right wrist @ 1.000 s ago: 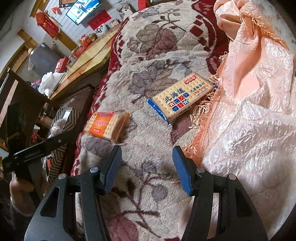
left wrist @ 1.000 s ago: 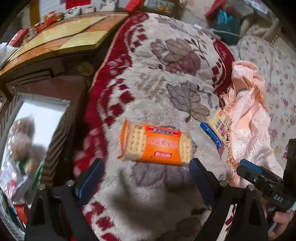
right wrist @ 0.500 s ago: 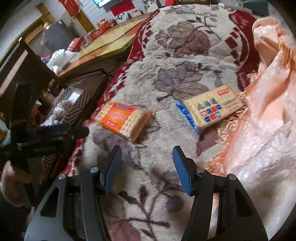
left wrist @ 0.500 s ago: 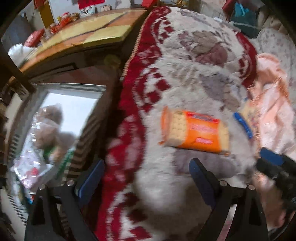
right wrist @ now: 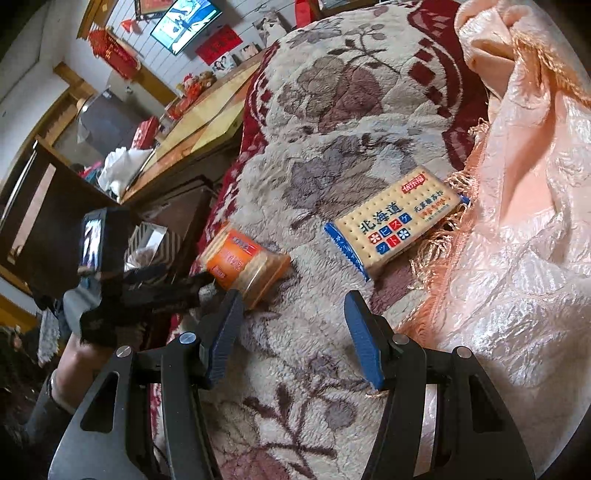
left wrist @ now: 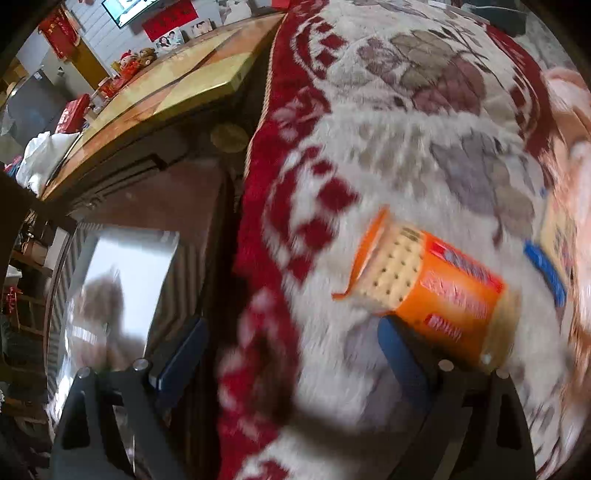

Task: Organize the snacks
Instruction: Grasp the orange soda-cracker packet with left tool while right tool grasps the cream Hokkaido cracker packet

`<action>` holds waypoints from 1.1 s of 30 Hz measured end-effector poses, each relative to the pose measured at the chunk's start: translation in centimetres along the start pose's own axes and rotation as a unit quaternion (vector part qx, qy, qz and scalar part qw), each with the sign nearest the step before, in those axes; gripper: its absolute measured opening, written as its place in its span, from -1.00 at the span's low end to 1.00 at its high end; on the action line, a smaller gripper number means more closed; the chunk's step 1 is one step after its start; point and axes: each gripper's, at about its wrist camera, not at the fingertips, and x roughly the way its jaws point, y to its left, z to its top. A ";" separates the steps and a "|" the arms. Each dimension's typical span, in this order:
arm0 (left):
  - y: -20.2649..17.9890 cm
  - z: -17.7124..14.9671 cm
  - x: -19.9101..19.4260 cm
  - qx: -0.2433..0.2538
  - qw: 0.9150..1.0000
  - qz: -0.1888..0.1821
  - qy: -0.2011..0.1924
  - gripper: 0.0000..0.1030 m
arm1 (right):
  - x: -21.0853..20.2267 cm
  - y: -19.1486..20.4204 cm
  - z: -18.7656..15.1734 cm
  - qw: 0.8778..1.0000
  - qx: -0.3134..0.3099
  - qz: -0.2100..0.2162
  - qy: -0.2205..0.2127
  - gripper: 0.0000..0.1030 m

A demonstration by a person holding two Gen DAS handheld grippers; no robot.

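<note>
My left gripper (left wrist: 291, 350), jaws wide and empty, has dropped beside the orange cracker pack (left wrist: 432, 291) (blurred); right gripper (right wrist: 293, 336) half-open, idle. Pickup imminent.

We are in a home living room: a plush floral blanket (right wrist: 332, 155) beside a wooden table (right wrist: 199, 125), with a wall-mounted television (right wrist: 184, 18) and red decorations (right wrist: 110, 51) beyond that table.
</note>
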 end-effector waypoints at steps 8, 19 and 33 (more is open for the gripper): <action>-1.8 4.4 -2.6 -0.018 0.995 -0.098 -0.016 0.83 | -0.9 -1.7 0.7 1.000 0.016 -0.007 -0.017 0.11; -4.9 3.5 -0.6 -0.147 0.969 -0.195 0.050 0.84 | 0.5 -5.0 3.4 0.989 0.128 -0.062 -0.034 0.29; -5.6 2.6 1.7 -0.153 0.975 -0.143 0.073 0.86 | 8.2 -6.3 8.3 0.973 0.159 -0.165 0.023 0.51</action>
